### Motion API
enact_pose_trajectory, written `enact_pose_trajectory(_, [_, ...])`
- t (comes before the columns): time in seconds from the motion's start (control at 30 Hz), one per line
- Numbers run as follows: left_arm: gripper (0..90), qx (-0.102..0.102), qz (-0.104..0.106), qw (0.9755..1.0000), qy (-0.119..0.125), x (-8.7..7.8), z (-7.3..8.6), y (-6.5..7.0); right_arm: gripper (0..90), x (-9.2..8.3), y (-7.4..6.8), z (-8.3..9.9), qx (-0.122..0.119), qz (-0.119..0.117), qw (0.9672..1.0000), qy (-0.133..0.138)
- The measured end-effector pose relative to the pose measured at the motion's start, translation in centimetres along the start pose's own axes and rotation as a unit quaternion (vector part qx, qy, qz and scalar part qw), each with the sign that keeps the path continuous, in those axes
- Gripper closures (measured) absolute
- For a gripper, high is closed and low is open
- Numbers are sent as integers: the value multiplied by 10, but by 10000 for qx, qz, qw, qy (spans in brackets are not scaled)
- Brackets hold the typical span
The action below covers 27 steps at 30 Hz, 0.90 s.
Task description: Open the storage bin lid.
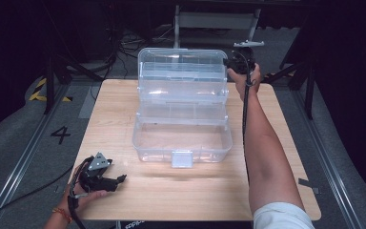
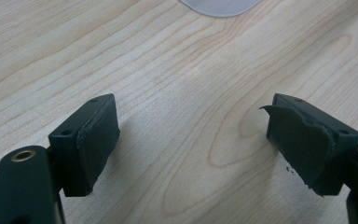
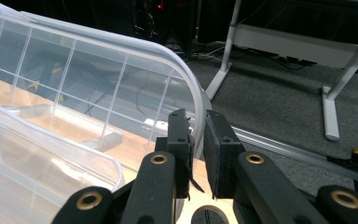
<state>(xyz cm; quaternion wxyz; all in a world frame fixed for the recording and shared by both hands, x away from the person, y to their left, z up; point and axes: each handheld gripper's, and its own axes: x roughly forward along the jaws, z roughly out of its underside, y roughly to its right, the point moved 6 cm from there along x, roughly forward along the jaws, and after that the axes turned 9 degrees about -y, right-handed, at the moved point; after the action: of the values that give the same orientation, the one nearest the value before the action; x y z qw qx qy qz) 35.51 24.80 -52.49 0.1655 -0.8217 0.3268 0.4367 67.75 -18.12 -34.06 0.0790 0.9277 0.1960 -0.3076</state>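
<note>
A clear plastic storage box (image 1: 158, 153) stands open in the middle of the wooden table, its gridded lid (image 1: 181, 67) upright at the back and a clear tray stepped above the base. My right gripper (image 1: 233, 64) reaches to the lid's upper right corner. In the right gripper view its jaws (image 3: 196, 116) are shut on the lid's curved rim (image 3: 121, 44), which passes between the pads. My left gripper (image 1: 121, 179) rests in a hand at the table's front left, apart from the box. Its jaws (image 2: 191, 105) stand open over bare wood with nothing between them.
The box's white front latch (image 1: 181, 159) faces the near edge and shows as a pale piece (image 2: 219, 5) ahead of the left gripper. The table (image 1: 276, 114) has bare wood on both sides. A white frame leg (image 3: 328, 107) stands on the grey floor behind.
</note>
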Motion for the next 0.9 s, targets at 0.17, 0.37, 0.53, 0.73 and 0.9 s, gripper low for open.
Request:
enact_pose_trajectory(0.17, [174,0,-1,10000,-1,0,0,0,813,2,0,1,11,52,10000,-52])
enact_pose_trajectory(0.37, [174,-2,3,10000,12,0,0,0,822,5,1,5,10,85,9997,-220])
enact_pose_trajectory(0.53, [170,45,-6,10000,-24,0,-1,-1,857,8,2,16,-75,32,9993,-370])
enact_pose_trajectory(0.73, [168,-2,21,10000,-27,1,-1,1,856,5,4,18,-40,-15,9994,-355])
enact_pose_trajectory(0.9, [168,22,16,10000,-46,1,0,0,849,-2,4,17,-75,-35,9995,-291])
